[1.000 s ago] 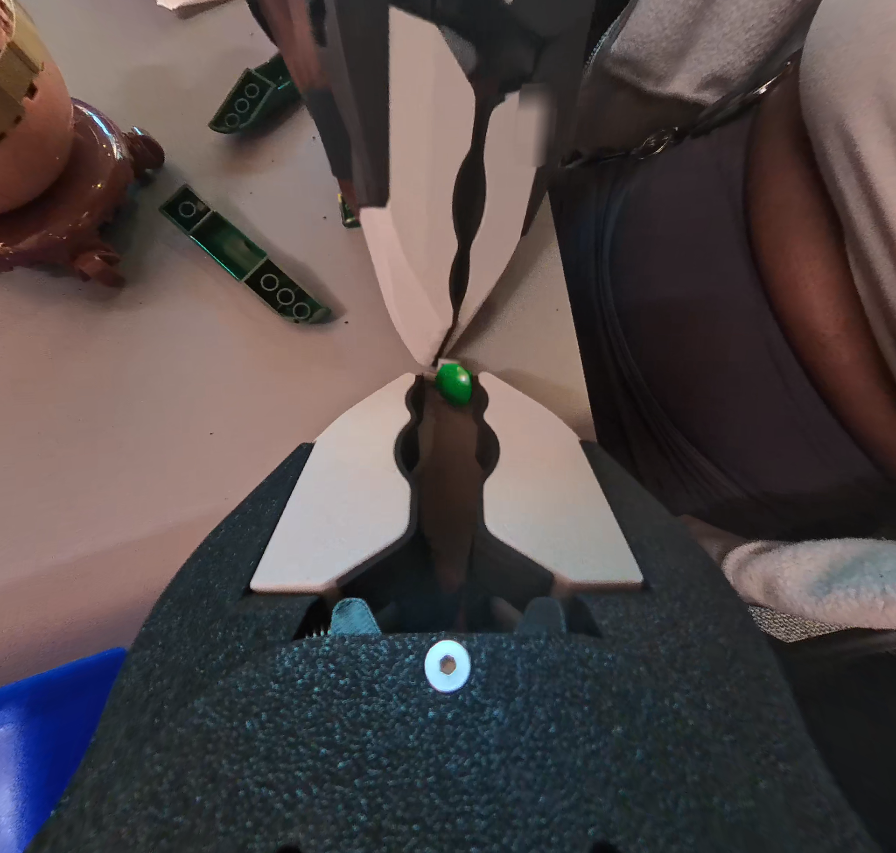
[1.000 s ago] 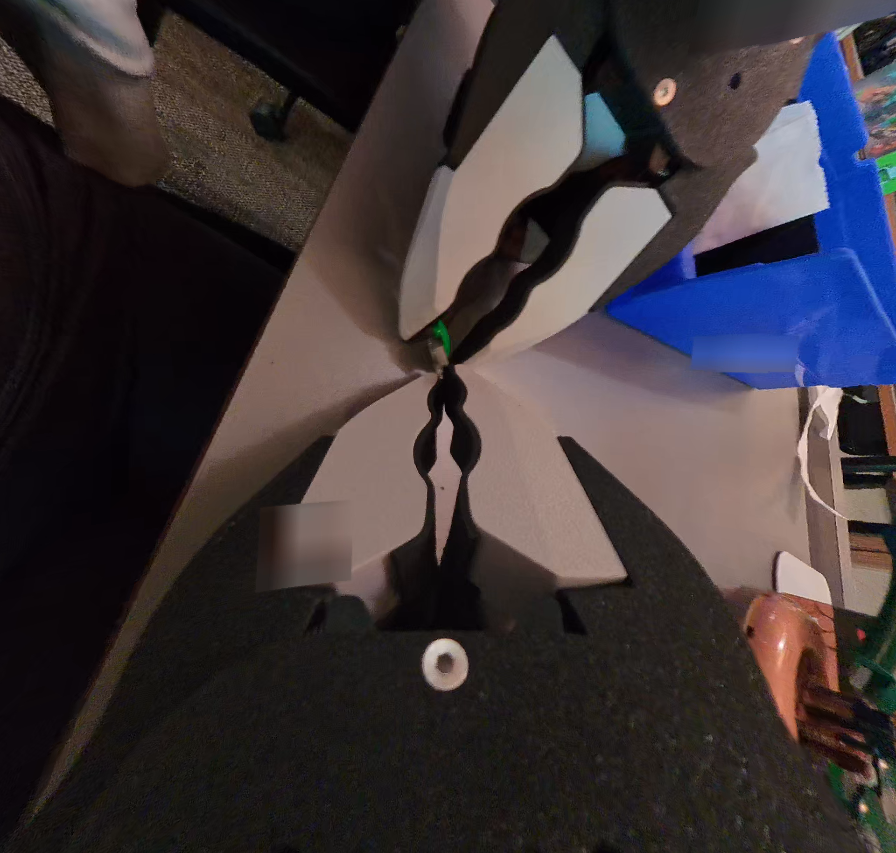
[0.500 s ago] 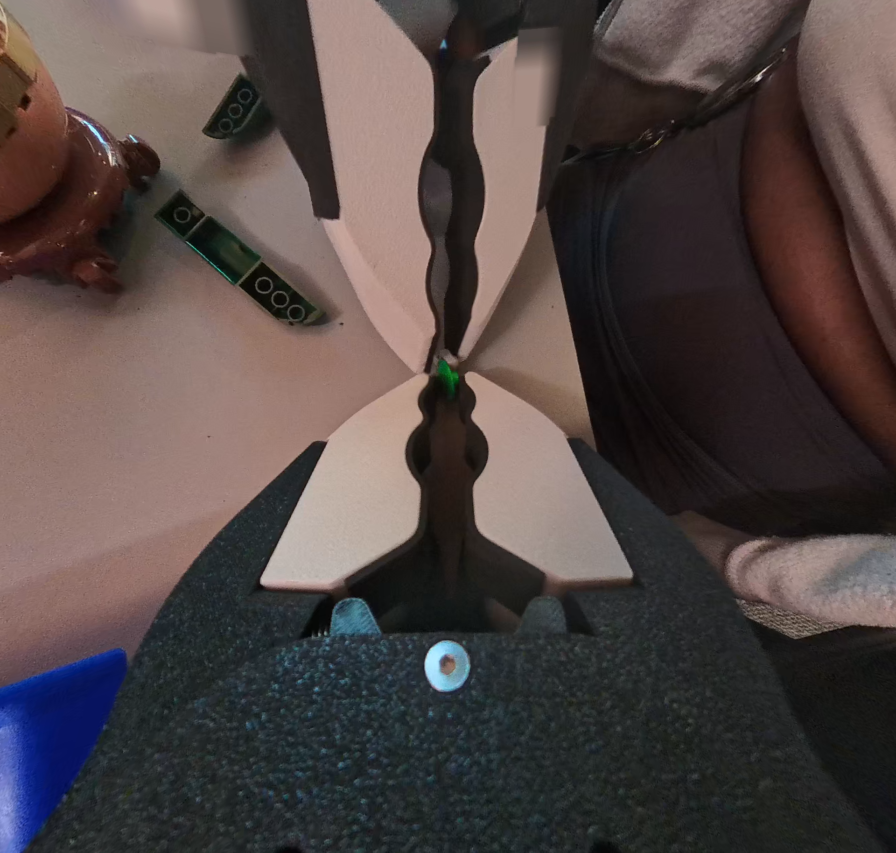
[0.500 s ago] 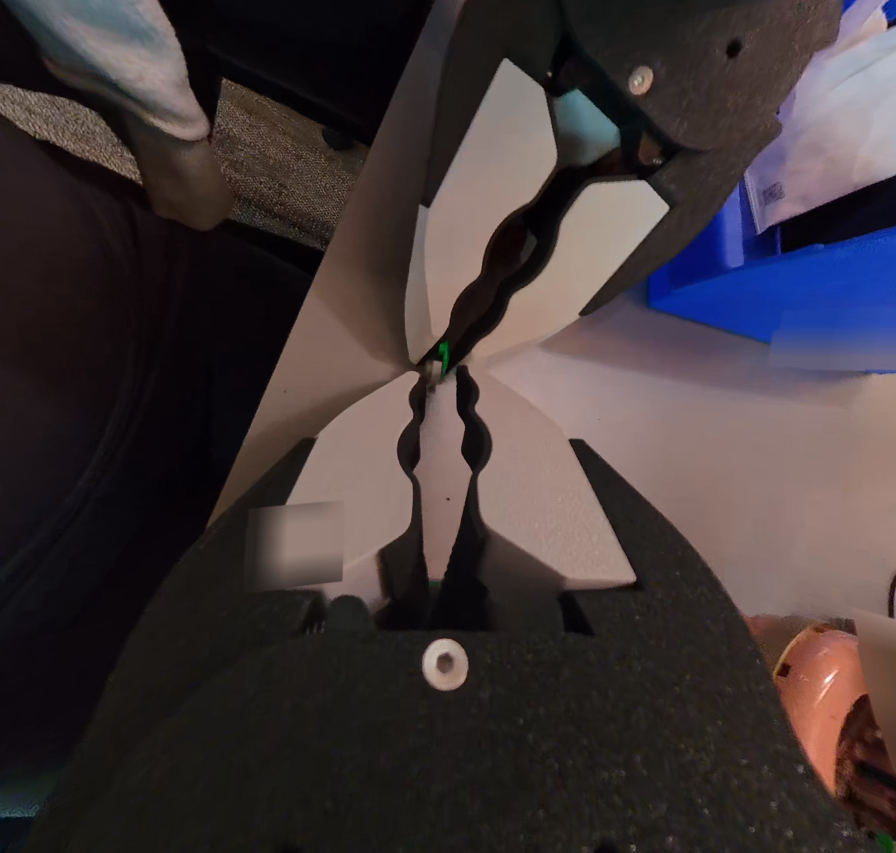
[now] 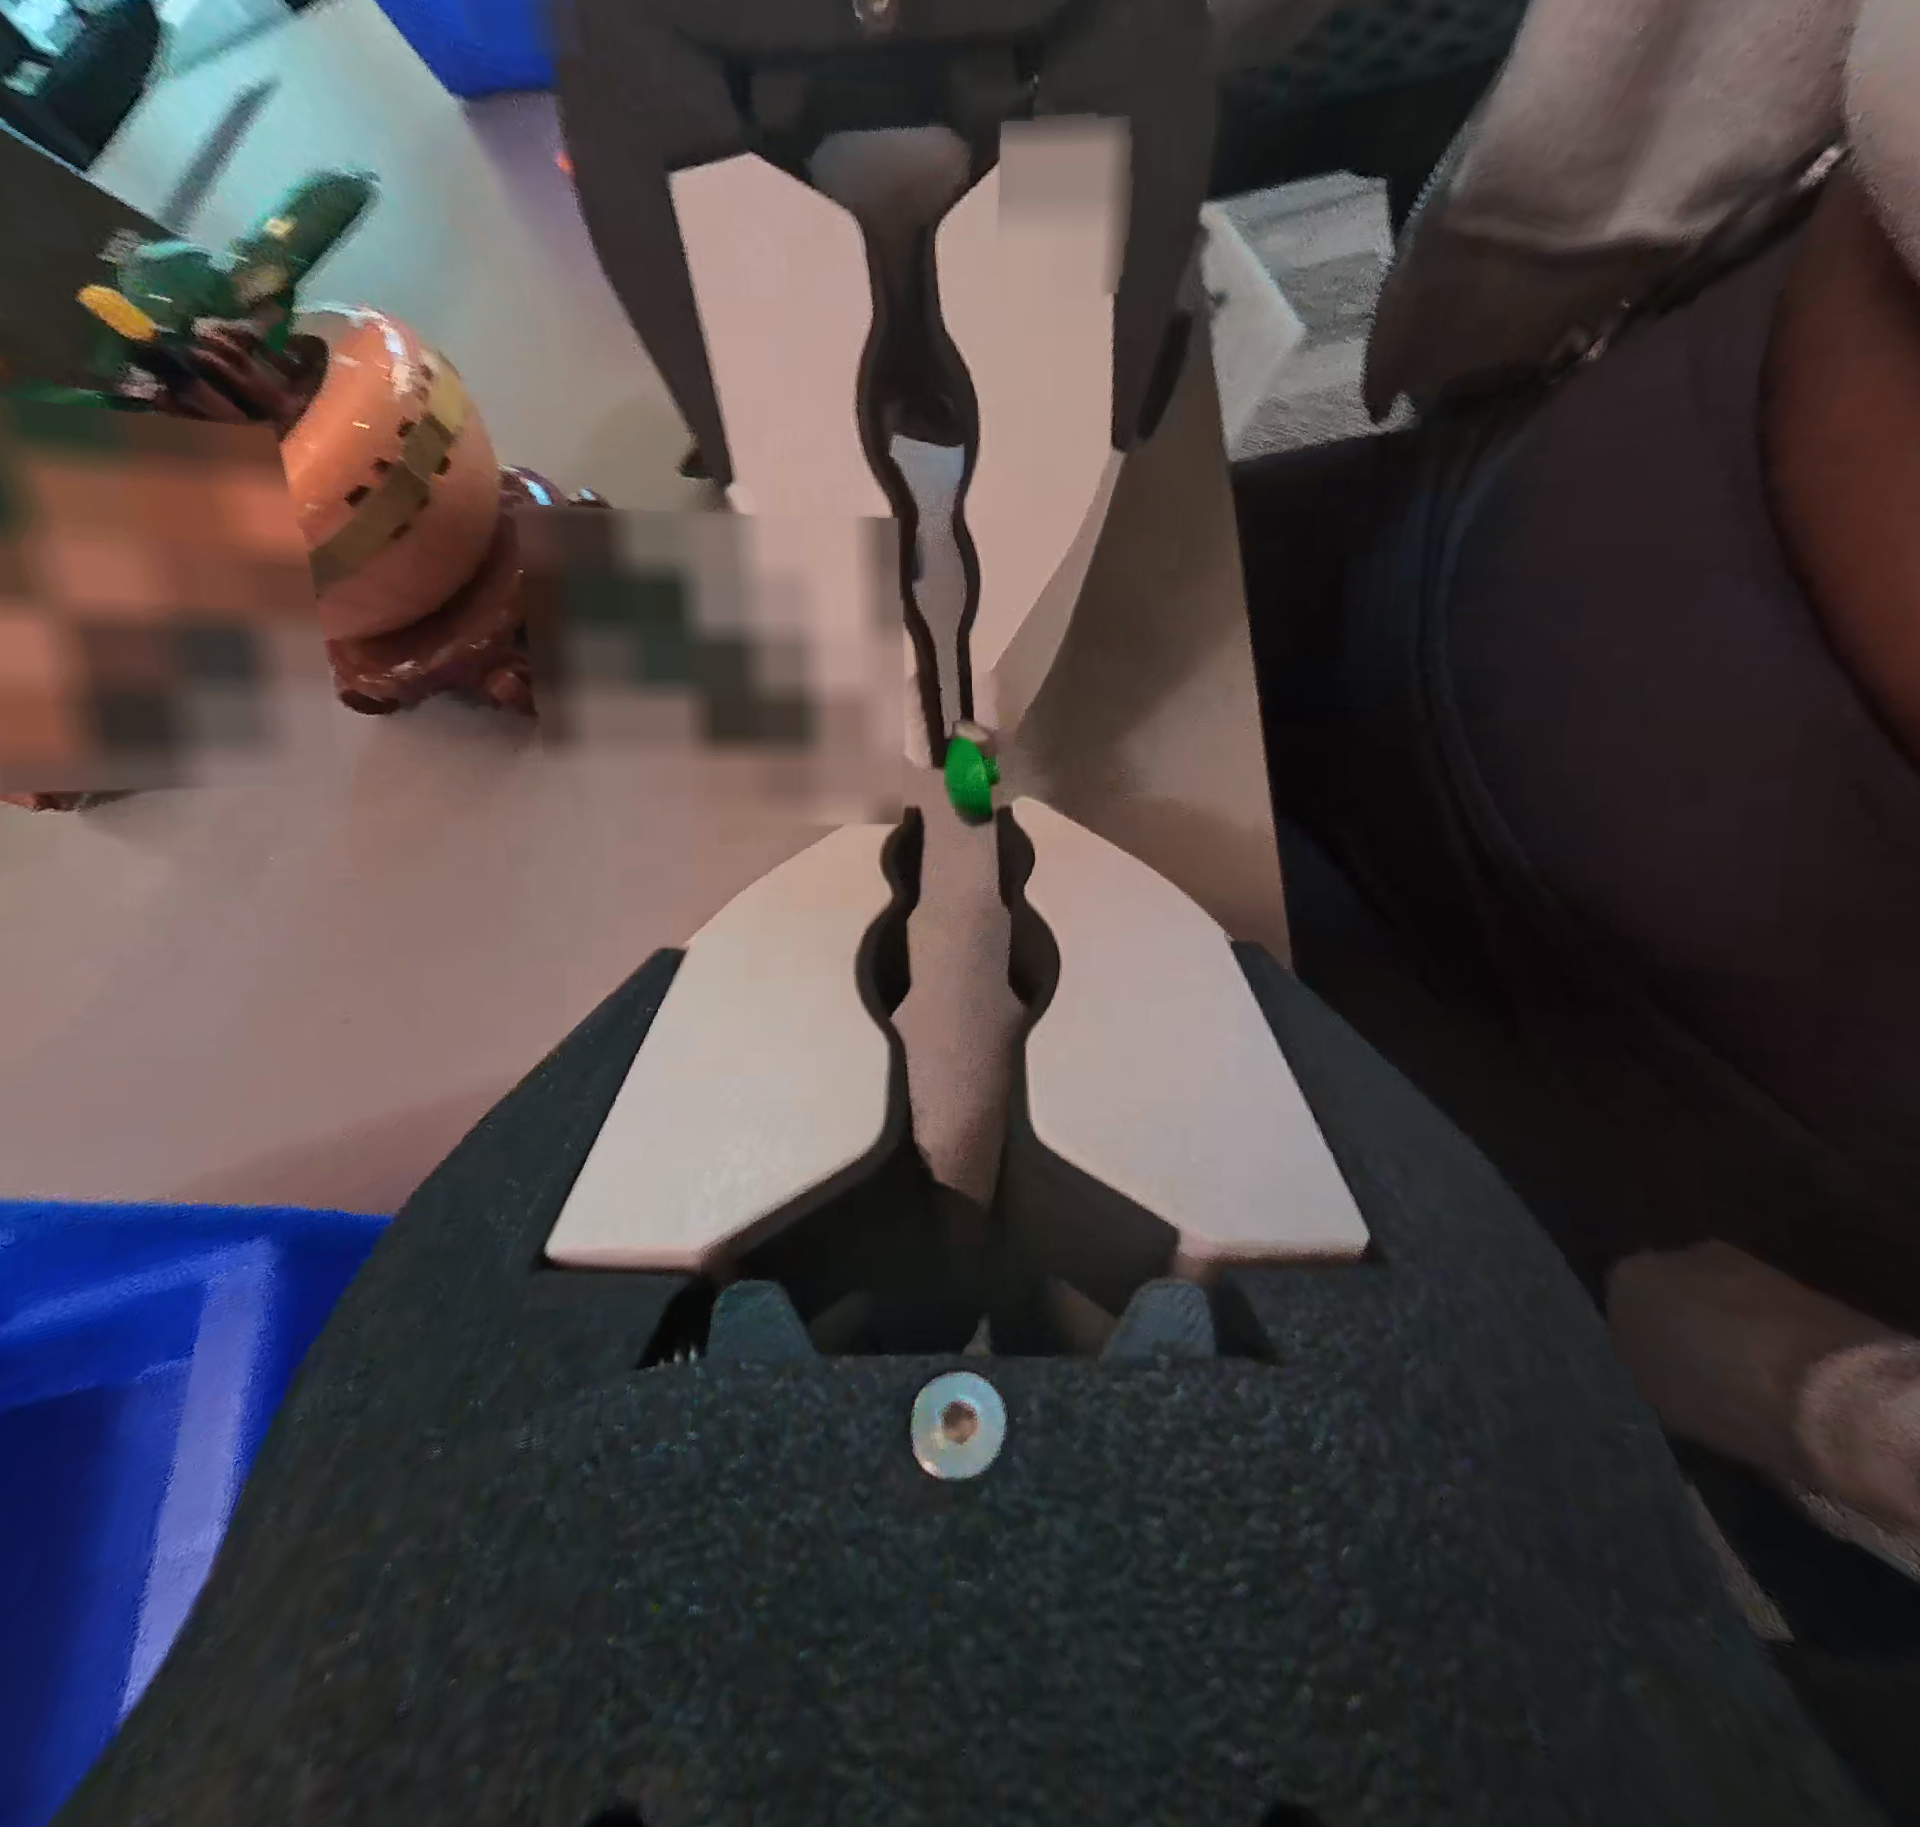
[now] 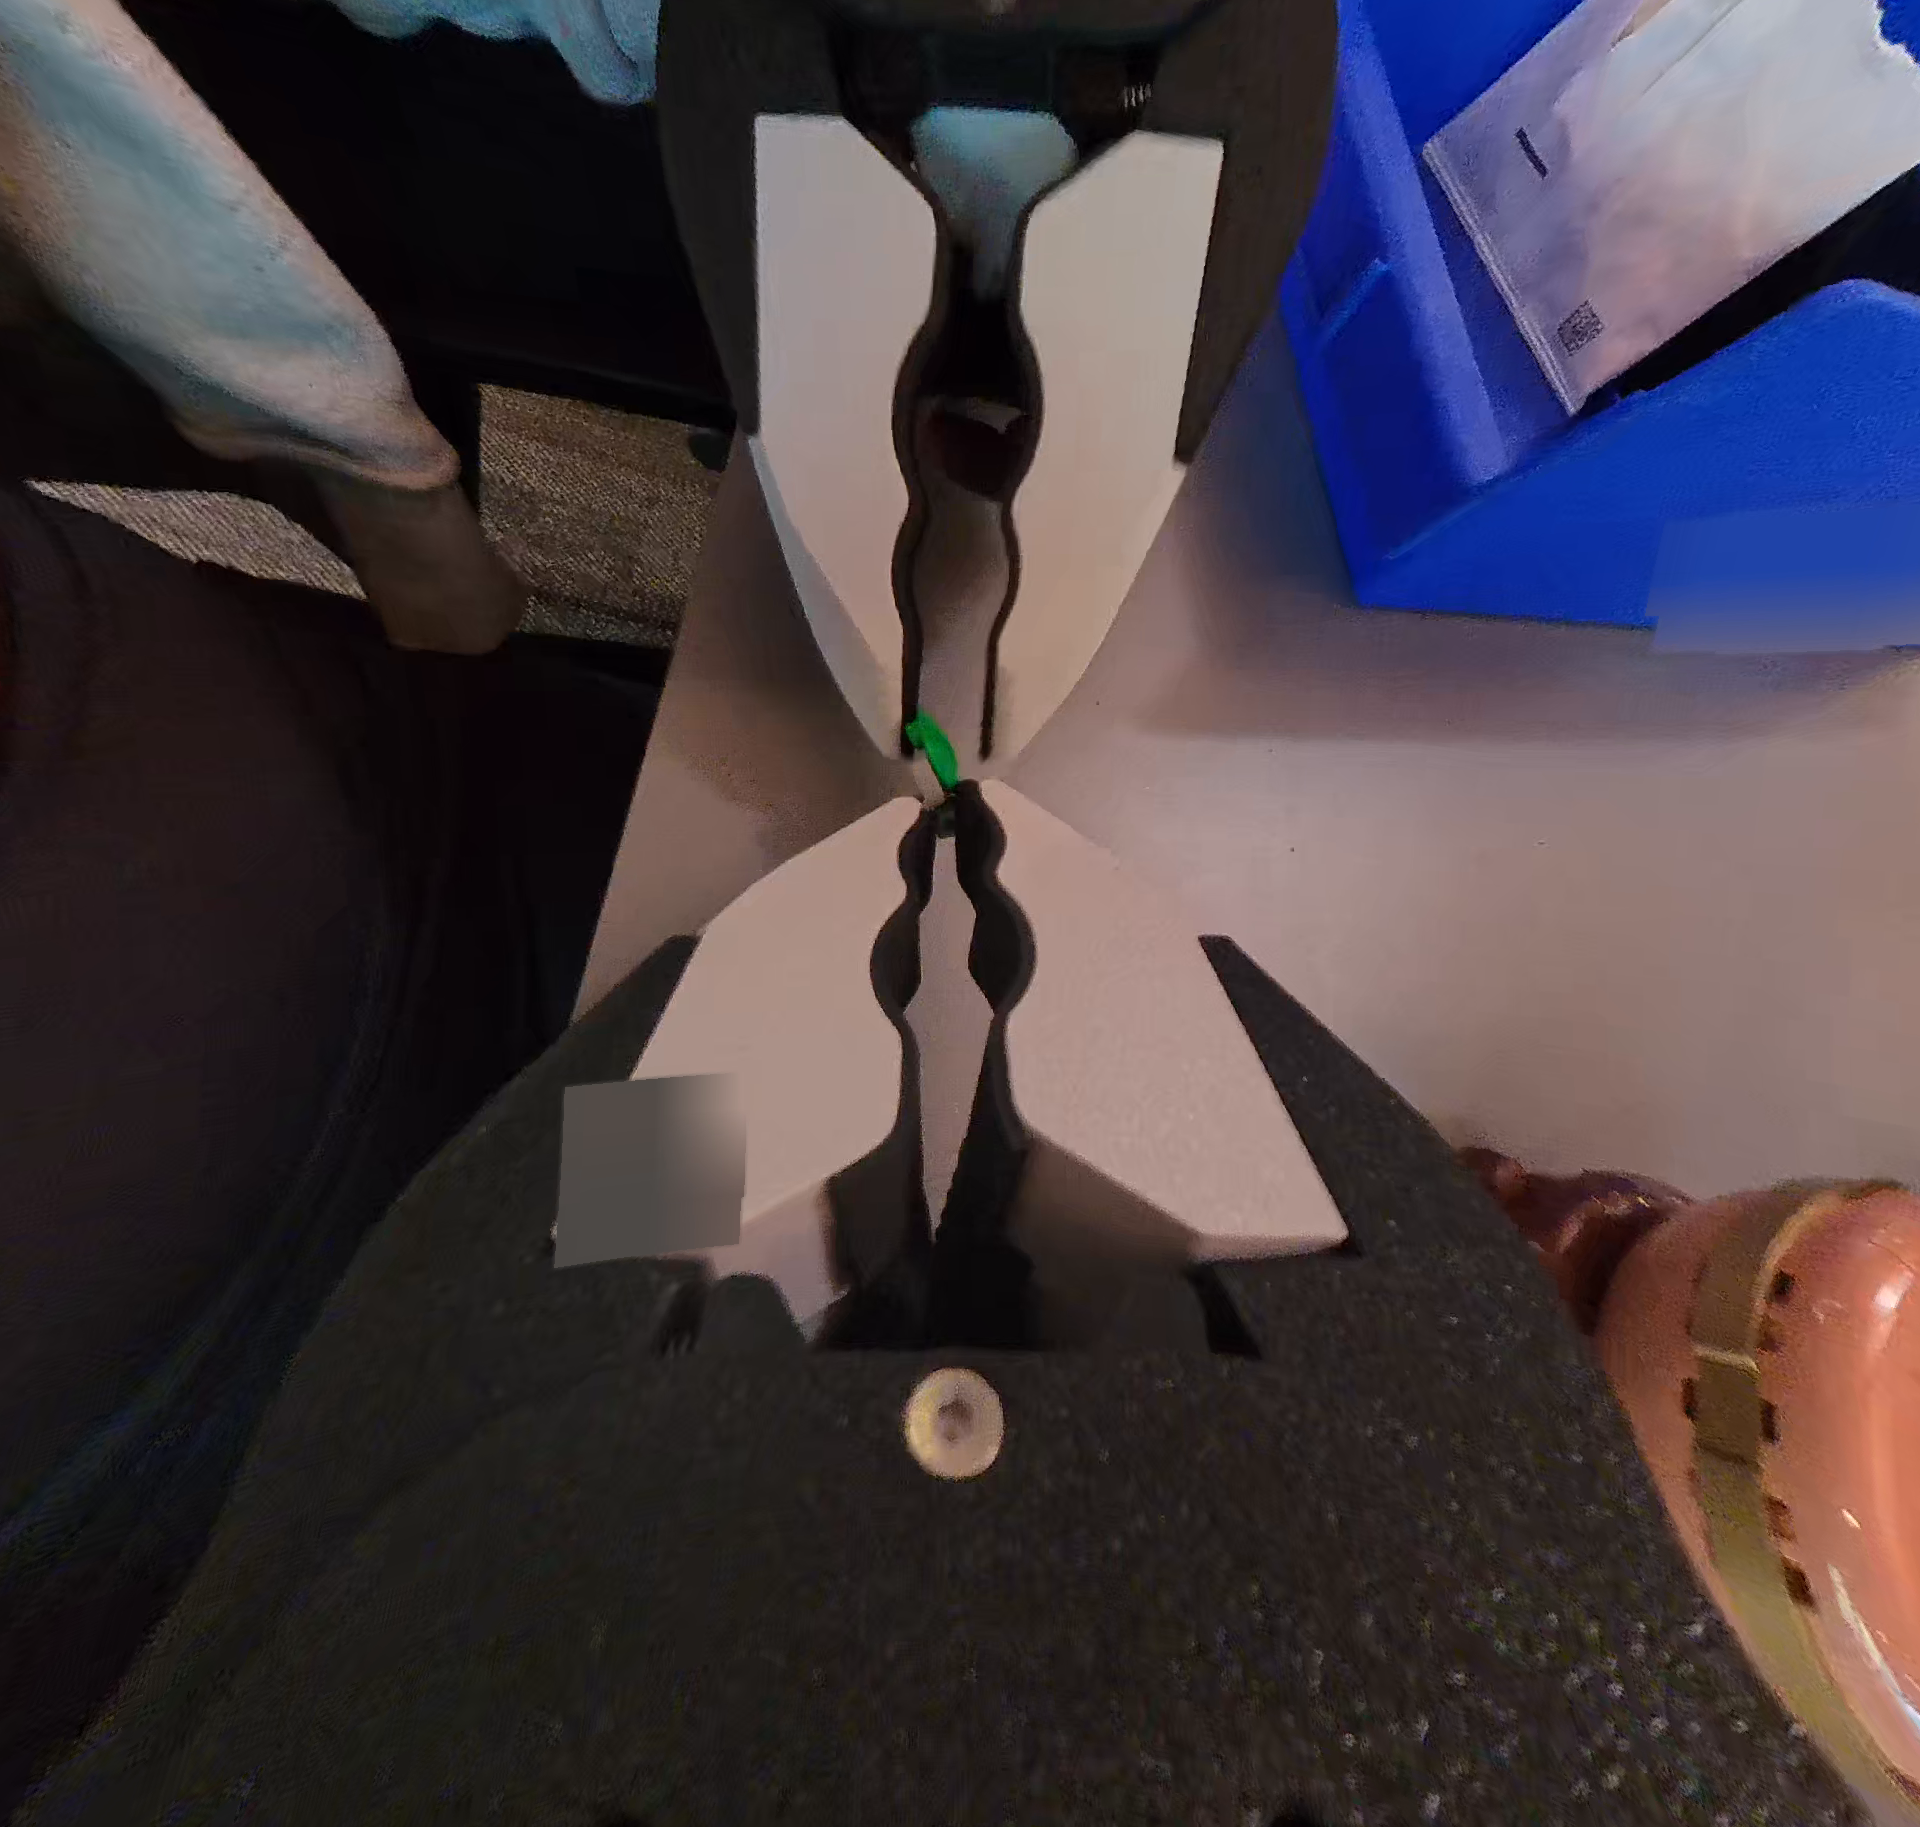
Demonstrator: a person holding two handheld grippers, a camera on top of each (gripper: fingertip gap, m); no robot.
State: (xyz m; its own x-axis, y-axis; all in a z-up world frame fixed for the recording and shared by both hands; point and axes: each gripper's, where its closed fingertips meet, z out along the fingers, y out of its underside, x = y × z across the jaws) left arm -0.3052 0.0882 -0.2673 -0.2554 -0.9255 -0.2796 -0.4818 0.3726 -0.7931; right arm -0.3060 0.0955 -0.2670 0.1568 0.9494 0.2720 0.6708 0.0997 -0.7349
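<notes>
At frame centre, a small green piece [image 5: 970, 778] is pinched by the right gripper [image 6: 943, 809]; the left gripper [image 5: 958, 813] is held just beside it, jaws slightly spread, above the counter [image 5: 312, 946].

Left gripper [image 5: 958, 813] jaws parted, tips just short of green piece [image 5: 968, 776] pinched in right gripper [image 5: 951, 728] opposite, above table [image 5: 312, 946].
</notes>
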